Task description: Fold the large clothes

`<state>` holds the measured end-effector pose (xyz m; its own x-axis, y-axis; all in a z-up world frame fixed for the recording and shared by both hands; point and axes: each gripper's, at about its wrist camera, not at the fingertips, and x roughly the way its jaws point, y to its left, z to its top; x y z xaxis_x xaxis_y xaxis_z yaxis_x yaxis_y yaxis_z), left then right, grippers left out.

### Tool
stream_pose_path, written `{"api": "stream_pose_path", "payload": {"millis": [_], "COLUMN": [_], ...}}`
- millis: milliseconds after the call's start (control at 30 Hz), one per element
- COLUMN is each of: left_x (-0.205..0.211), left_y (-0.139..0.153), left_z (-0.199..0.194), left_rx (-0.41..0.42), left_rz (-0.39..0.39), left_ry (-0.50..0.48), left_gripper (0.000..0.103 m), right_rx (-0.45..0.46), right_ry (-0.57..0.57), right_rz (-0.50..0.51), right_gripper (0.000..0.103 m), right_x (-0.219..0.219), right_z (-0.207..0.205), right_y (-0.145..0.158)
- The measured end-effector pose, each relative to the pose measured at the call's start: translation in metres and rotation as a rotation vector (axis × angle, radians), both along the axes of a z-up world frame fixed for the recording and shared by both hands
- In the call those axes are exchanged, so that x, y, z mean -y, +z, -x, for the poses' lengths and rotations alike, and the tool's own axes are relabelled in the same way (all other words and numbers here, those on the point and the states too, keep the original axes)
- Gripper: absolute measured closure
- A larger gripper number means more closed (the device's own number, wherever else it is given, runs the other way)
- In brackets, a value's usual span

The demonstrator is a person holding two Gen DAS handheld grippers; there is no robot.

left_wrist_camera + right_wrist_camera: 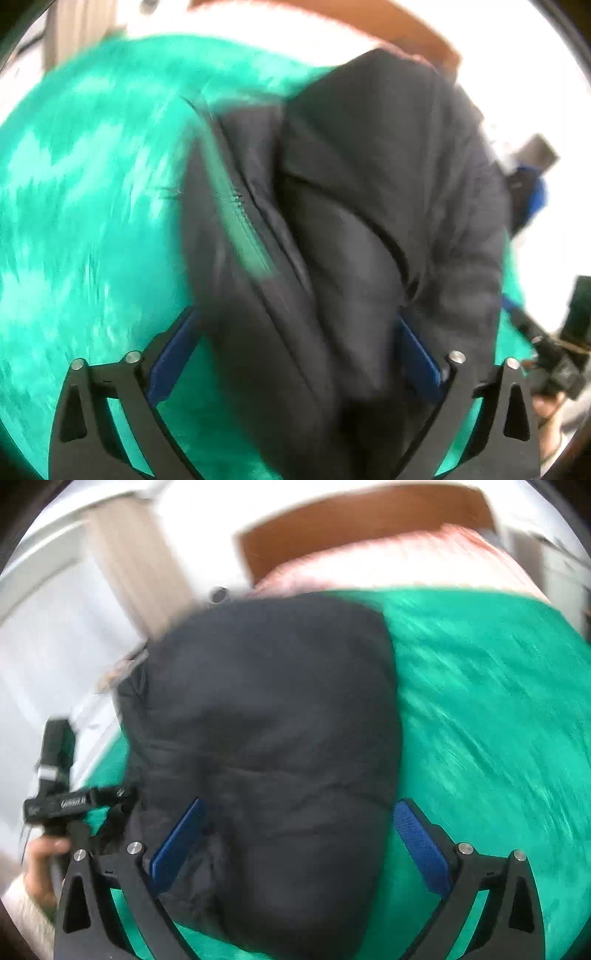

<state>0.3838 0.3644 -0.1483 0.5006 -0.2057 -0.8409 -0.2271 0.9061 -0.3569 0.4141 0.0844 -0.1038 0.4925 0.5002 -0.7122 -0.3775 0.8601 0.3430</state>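
Observation:
A dark padded jacket (369, 192) lies bunched in a thick fold on the green bedspread (81, 206); a strip of green shows along its zipper (247, 236). My left gripper (297, 314) hovers over its near end, blue pads spread wide and open, neither pad pressing the cloth. In the right wrist view the same jacket (266, 716) fills the middle, a rounded bundle. My right gripper (300, 803) is open above it, its fingers standing either side of the bundle without gripping. The left gripper's body (74, 801) shows at the left edge there, held by a hand (40, 867).
The green bedspread (480, 709) stretches to the right of the jacket. Beyond it lie a pink-and-white cover (406, 565) and a brown wooden headboard (362, 524). A beige curtain (136, 554) and white wall stand at the left. Both views are motion-blurred.

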Motion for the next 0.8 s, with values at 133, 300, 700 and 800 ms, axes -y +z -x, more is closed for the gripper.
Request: {"api": "stream_pose_path", "payload": {"millis": [133,300,700,800], "left_x": [-0.005,0.048,0.169,0.190], "left_y": [0.025,0.096,0.177,0.179], "left_z": [0.053,0.148,0.231,0.243], "left_rx": [0.169,0.381,0.538,0.531], "left_rz": [0.045,-0.277,-0.670,-0.673], "left_ry": [0.042,-0.001,0.126,0.102], "left_gripper": [0.008,0.002,0.000,0.000], "right_rx": [0.084,0.306,0.408,0.444], "right_ry": [0.018,0.035,-0.041,-0.063], "right_rz": [-0.007,0.089,0.131,0.181], "right_gripper": [0.002,0.001,0.000,0.000], "right_x": [0.007,0.015,0.051,0.052], "right_z": [0.026,0.072,0.186,0.208], "right_y": [0.014,0.057,0.121,0.121]}}
